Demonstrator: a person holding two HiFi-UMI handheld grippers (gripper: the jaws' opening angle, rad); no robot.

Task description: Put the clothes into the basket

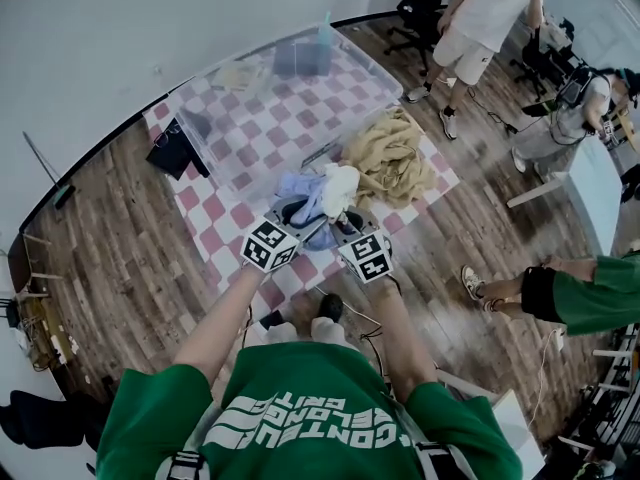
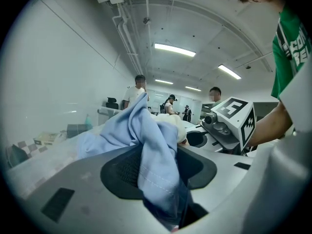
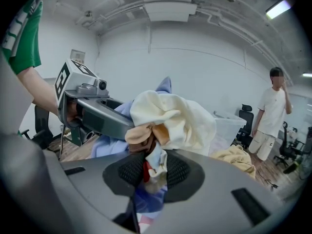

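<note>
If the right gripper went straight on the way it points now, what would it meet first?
Beyond the cream cloth that the right gripper grips, probably the near wall of the clear plastic box; depth is unclear.

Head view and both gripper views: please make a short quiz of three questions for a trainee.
1. True or false: the left claw is shut on the blue cloth.
2. Where is the beige garment, relative to the basket? A) inside it; B) beside it, on the checked mat; C) under it.
3. Which claw holds the cream cloth?
Key: 1 true; 2 B; 3 the right claw.
</note>
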